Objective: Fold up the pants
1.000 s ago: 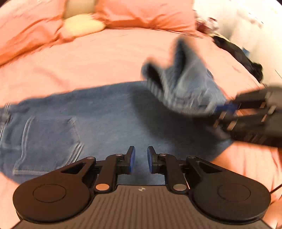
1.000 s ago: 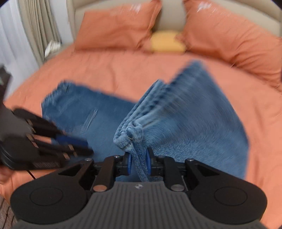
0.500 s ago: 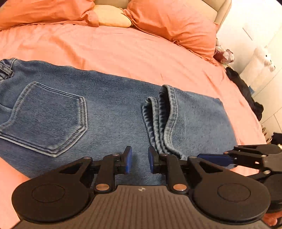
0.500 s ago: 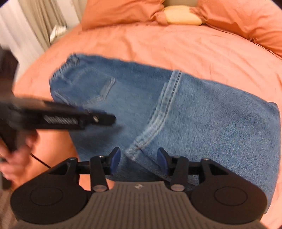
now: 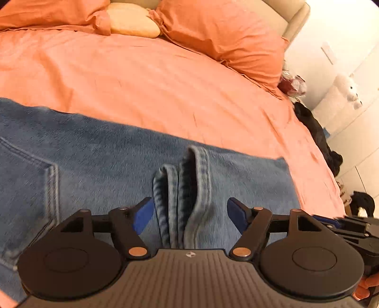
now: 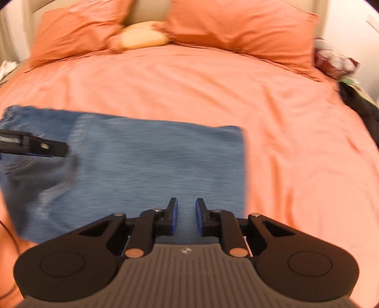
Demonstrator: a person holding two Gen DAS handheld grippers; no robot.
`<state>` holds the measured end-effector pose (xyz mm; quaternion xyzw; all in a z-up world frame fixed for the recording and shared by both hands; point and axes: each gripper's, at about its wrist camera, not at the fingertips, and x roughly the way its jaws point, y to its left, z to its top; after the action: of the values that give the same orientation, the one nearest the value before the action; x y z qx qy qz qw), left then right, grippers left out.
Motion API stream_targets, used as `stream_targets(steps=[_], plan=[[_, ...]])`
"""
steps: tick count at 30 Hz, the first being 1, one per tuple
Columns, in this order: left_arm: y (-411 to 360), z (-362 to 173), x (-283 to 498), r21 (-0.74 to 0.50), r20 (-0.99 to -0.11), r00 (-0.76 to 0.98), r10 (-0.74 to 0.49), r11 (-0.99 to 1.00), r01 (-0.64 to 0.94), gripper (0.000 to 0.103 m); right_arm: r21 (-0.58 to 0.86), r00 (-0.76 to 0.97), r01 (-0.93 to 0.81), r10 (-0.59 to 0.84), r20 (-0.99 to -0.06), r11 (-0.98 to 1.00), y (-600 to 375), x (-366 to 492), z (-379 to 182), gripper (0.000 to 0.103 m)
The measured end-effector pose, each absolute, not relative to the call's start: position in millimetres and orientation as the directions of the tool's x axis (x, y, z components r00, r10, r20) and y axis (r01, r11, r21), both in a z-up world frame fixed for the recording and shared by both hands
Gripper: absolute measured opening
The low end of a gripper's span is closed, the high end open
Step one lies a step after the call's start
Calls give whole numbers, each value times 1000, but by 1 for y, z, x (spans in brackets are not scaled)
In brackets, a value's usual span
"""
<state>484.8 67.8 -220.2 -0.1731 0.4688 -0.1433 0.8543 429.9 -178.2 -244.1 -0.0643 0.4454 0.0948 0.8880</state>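
Blue jeans point(image 5: 94, 161) lie flat on the orange bed, the legs folded back over the seat. The stacked leg hems point(image 5: 187, 189) lie between the fingers of my left gripper point(image 5: 189, 214), which is open wide and holds nothing. A back pocket point(image 5: 26, 189) shows at the left. In the right wrist view the folded jeans point(image 6: 146, 165) form a rectangle. My right gripper point(image 6: 186, 216) is above their near edge, jaws a little apart and empty. The left gripper point(image 6: 35, 147) shows at the left edge there.
The orange bed sheet point(image 6: 296, 142) spreads right and behind the jeans. Orange pillows point(image 5: 225, 35) and a yellow cushion point(image 5: 132, 22) lie at the headboard. Dark clothes point(image 5: 317, 132) sit at the bed's right edge, beside white furniture.
My right gripper carried the leg hems over the seat, let go and drew back to the right. My left gripper opened wide around the hems.
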Motion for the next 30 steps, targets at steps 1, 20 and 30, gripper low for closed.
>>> stream_targets(steps=[1,20,30], plan=[[66,-223,490,-430,-758,515,-400,900,67,83,-32,587,-213,102,-803,976,-187,432,-246,12],[24,-221,502,-232,-860,448,-246,969,87,10,200,477,-232,291,-829,952,-220,426,-302,12],[5,-245,509,-94,-927,351,-130,988,119,21,176,435,-330,315,-843,927,-220,437,-277,0]])
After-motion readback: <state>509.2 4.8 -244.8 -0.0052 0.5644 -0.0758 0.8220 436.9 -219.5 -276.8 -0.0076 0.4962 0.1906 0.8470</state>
